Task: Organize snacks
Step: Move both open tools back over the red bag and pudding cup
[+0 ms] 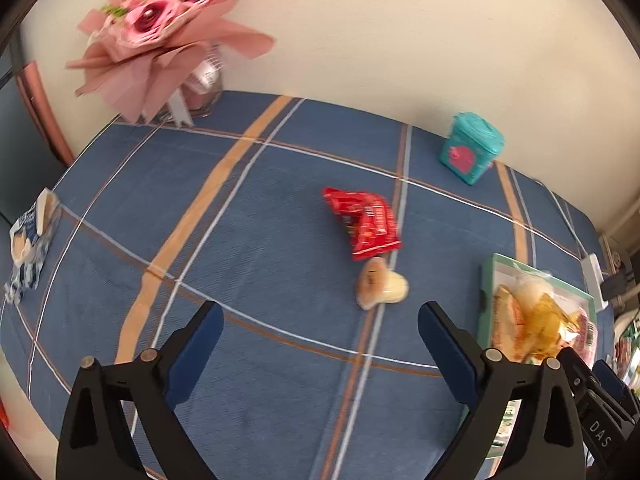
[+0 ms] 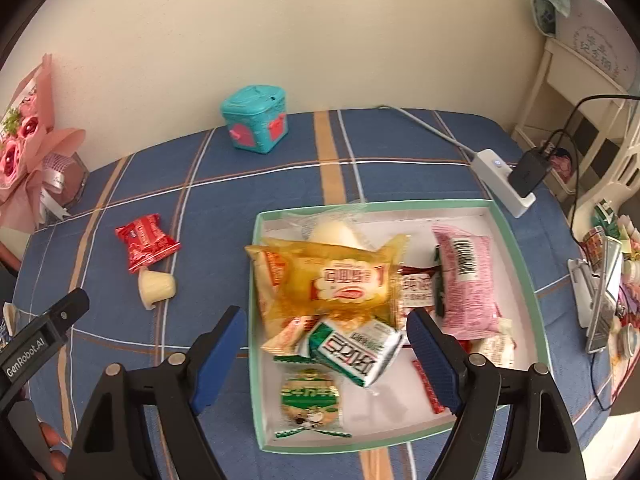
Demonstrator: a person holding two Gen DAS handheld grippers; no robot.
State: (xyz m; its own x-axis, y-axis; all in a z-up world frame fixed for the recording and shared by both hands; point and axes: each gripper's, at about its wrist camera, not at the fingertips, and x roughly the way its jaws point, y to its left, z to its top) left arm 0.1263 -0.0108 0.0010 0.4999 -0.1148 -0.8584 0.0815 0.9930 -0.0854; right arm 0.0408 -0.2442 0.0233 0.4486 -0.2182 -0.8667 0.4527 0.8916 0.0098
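- Shallow green-rimmed tray on the blue plaid tabletop, toward the near right, heaped with wrapped snacks.
- Uppermost in the tray: yellow packet across the middle, partly covering a pale round item at the far side.
- Pink packet with barcode on the tray's right half, lengthwise from far to near.
- Green-and-white packet tilted below the yellow one; round green cookie pack flat at the near left corner of the tray.
- Outside the tray, to its left: red packet on the cloth, with a small jelly cup on its side touching or just beside its near end.
- Blue-and-white packet far off at the left edge of the tabletop, well apart from the rest.
- Right gripper above the tray's near edge, jaws apart, nothing between them.
- Left gripper over bare cloth near the jelly cup, jaws apart and empty.
- Teal box with pink patches at the far side by the wall.
- Pink bouquet at the far left corner.
- White power strip with a black charger plugged in, just beyond the tray's far right corner.
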